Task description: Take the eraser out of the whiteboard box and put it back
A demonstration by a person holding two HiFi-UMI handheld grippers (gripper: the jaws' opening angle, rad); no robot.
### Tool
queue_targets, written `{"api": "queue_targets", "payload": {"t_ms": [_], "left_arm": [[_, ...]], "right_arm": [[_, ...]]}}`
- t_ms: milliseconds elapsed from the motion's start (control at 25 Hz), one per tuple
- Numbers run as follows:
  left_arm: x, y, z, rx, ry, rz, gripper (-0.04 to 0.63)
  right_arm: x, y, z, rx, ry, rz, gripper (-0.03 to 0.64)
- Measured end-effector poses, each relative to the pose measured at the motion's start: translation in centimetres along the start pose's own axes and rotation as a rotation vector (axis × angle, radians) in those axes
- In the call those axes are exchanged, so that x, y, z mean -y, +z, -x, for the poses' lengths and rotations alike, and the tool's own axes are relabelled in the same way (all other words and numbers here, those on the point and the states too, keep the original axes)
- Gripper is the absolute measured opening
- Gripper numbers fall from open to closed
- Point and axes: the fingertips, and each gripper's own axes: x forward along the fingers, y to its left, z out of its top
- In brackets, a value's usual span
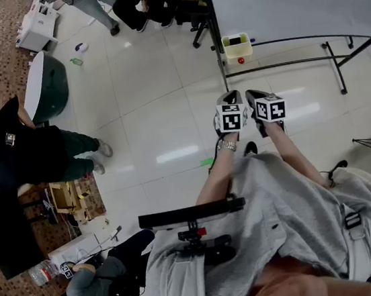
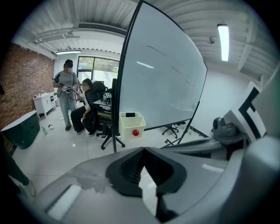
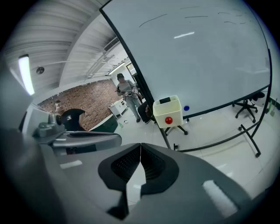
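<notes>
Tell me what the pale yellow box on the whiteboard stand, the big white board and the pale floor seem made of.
The pale yellow box looks like moulded plastic: smooth matte walls, rounded rim. The big white board seems a glossy coated panel; ceiling lights reflect in it. The pale floor looks like polished tile: grid joints and bright glare.

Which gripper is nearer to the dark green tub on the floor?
Left. The dark green tub lies far off to the left of the left gripper; the right gripper is held beside the left one, on its far side from the tub.
</notes>
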Motion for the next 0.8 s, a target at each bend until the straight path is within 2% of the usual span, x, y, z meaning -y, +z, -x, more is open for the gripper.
{"api": "queue_targets", "payload": {"t_ms": [240, 480, 520, 600, 640, 800], "left_arm": [[-2.9, 2.7, -2.8, 0.013, -0.011, 0.018, 0.005], [-8.8, 6.8, -4.9, 0.054, -0.023, 0.047, 0.005], [-10.0, 7.5, -5.1, 0.062, -0.02, 0.055, 0.005], [-12.4, 8.7, -5.6, 0.071, -0.012, 0.071, 0.005], [-13.2, 9.2, -6.0, 0.073, -0.012, 0.077, 0.005], [-14.2, 9.2, -8.1, 0.042, -0.038, 0.088, 0.005]], "right_arm": [[1.1, 3.7, -4.0, 0.0, 0.001, 0.028, 0.006], [4.6, 10.8, -7.8, 0.044, -0.186, 0.118, 0.021], [5.0, 11.7, -8.6, 0.042, -0.218, 0.136, 0.044], [5.7, 13.5, -10.4, 0.027, -0.255, 0.151, 0.15], [6.0, 14.2, -11.2, 0.02, -0.263, 0.15, 0.176], [7.7, 15.9, -13.4, -0.017, -0.307, 0.148, 0.207]]}}
